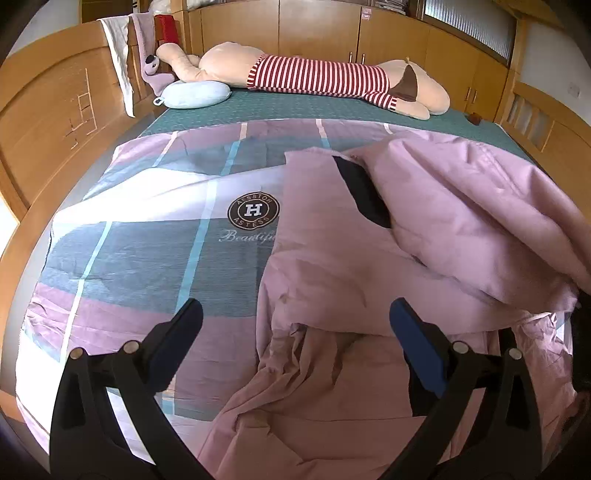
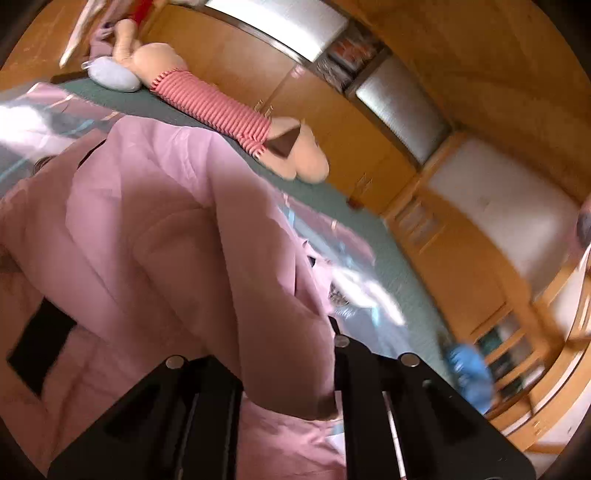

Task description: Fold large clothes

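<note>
While you work over the bed [image 1: 258,105], its green sheet shows past the far edge of the duvet cover [image 1: 155,236] spread flat across it: plaid, pink, grey and white, one round logo [image 1: 253,210] near the middle. Wood all round: headboard [image 1: 48,122] on the left, cupboards [image 1: 317,29] along the back wall, frosted window [image 1: 469,26] up top.

Counts: one long plush toy [image 1: 317,77] in a red-striped shirt lying along the far side, one pale blue pillow [image 1: 194,94] by its head, one small purple plush [image 1: 153,74] against the headboard, one white cloth [image 1: 118,48] hung over the headboard. One blue thing [image 2: 467,373] past the bed edge in the right view, too blurred to name.

Your task piece, the pink garment [image 1: 369,266], lies rumpled on the right half of the duvet cover, one dark patch [image 1: 364,195] on it.

Your left gripper [image 1: 295,325] hangs over the garment's near folds, jaws wide apart, nothing between them. Your right gripper [image 2: 334,406] is pinched tight on a lifted fold of the pink garment [image 2: 207,236]; cloth bunches up in front of the camera.
</note>
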Tool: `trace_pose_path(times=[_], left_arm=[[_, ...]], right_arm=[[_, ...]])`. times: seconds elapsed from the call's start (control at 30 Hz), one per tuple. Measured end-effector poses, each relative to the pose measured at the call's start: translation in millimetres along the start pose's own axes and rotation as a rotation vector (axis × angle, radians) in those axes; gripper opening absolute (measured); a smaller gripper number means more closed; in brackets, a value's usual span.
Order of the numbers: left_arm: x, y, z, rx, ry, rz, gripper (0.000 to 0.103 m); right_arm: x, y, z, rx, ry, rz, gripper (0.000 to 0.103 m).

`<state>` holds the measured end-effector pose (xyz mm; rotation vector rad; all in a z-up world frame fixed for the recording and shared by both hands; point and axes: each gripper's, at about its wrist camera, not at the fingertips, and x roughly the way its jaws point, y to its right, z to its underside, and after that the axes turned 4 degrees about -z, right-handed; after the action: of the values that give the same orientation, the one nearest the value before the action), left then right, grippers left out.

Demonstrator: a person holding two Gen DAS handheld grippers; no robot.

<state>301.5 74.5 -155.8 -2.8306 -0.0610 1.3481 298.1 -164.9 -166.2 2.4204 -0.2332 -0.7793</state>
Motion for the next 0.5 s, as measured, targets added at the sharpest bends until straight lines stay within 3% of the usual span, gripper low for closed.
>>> trace_pose_path(times=[0.07,0.17,0.23,0.27,0.33,0.37,0.4,0.47,0.5], left_arm=[[1,-1,0,-0.008,-0.005,0.005,0.101],[0,-1,-1,-0.016,-0.005,0.02,0.101],[1,3,0,-0.008,-0.008,0.027,0.101],[2,5,1,-0.002,-0.011,0.029,0.101],[5,12,3,0.017,-0.017,0.033,0.101],[6,14,5,0.025,-0.019,0.036,0.101],[8,17,6,0.032,-0.021,0.038,0.101],[12,24,9,0.052,-0.027,0.037,0.101],[13,26,10,0.057,-0.028,0.033,0.101]], right_arm=[[-10,-24,12,-0.138,0.042,-0.002,0.01],[-26,-86,46,-0.362,0.054,-0.097,0.01],[-26,-114,60,-0.43,0.021,-0.131,0.015],[-23,-123,64,-0.447,0.009,-0.138,0.024],[-24,-121,66,-0.431,0.001,-0.15,0.039],[-26,-116,64,-0.405,0.002,-0.177,0.063],[-37,-108,59,-0.365,-0.006,-0.232,0.076],[-40,-82,46,-0.233,-0.028,-0.417,0.075],[-39,-64,36,-0.153,-0.044,-0.535,0.065]])
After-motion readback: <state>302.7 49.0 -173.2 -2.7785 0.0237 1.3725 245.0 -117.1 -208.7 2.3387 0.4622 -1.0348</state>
